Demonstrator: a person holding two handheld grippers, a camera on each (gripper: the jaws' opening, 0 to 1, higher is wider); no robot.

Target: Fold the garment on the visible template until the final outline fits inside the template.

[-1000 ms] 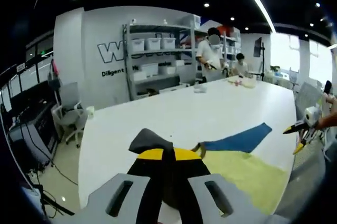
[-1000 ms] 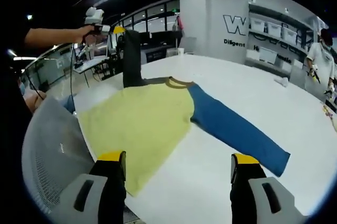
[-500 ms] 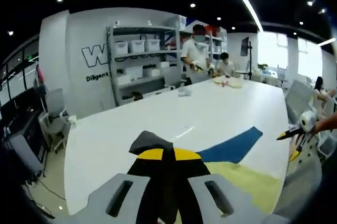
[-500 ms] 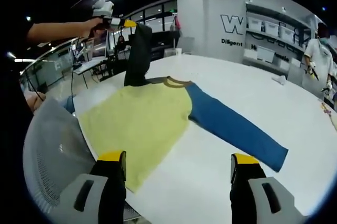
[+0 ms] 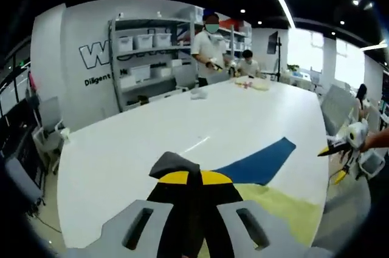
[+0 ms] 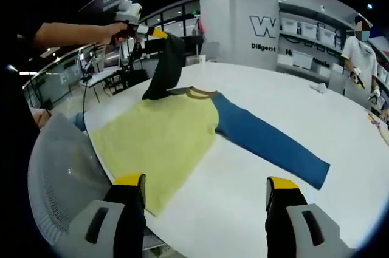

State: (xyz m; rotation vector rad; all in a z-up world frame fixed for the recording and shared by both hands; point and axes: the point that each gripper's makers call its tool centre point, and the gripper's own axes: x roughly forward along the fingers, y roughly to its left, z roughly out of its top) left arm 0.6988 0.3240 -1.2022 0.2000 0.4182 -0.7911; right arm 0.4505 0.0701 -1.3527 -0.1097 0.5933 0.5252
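My right gripper (image 6: 200,194) hangs with jaws apart over the white table (image 6: 285,124), showing the yellow shirt (image 6: 161,142) spread flat. My left gripper (image 5: 188,178) clamps its dark sleeve (image 6: 164,67), lifted; no template discernible.

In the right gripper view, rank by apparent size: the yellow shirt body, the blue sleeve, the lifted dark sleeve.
1. yellow shirt body
2. blue sleeve
3. dark sleeve, held up by the left gripper; it is farther from the camera, so its true size may match the blue sleeve.
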